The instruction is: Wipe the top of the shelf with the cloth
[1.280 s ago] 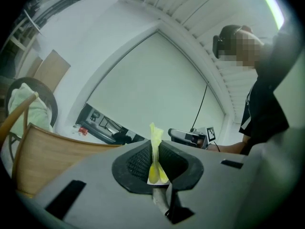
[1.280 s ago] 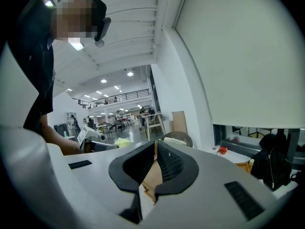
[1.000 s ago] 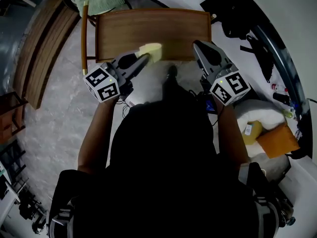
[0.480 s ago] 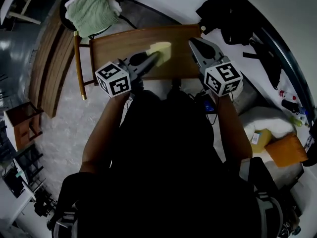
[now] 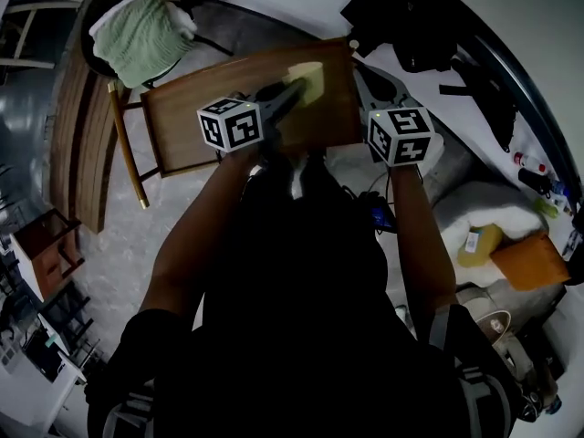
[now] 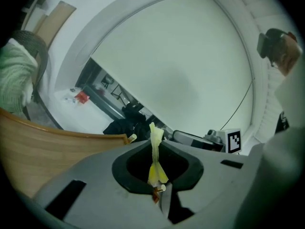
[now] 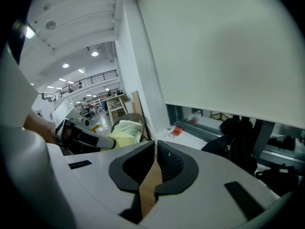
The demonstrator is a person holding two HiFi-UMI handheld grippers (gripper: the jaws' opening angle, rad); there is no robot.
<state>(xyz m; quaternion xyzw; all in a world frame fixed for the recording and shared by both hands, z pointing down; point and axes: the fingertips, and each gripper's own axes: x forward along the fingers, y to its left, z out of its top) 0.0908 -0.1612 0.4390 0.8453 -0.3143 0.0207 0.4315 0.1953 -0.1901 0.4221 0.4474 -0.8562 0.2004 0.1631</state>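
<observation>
The wooden shelf top (image 5: 210,108) lies ahead of me in the head view. My left gripper (image 5: 297,86) reaches over it, shut on a pale yellow cloth (image 5: 308,77) that rests near the shelf's right end. In the left gripper view the cloth (image 6: 155,152) stands pinched as a thin strip between the jaws, with the shelf (image 6: 43,147) at the lower left. My right gripper (image 5: 359,69) hovers at the shelf's right edge, beside the cloth. In its own view the right gripper (image 7: 155,149) is shut with nothing in it, and the cloth (image 7: 121,139) shows at the left.
A green towel (image 5: 141,33) lies on a round chair beyond the shelf's left end. Black bags (image 5: 401,12) sit past the right end. Wooden planks (image 5: 71,126) lean at the left. An orange envelope (image 5: 525,261) and a white cushion (image 5: 479,210) lie on the right.
The left gripper has carried the cloth from the shelf's near edge forward over the top, towards the right end. The right gripper moved forward alongside it.
</observation>
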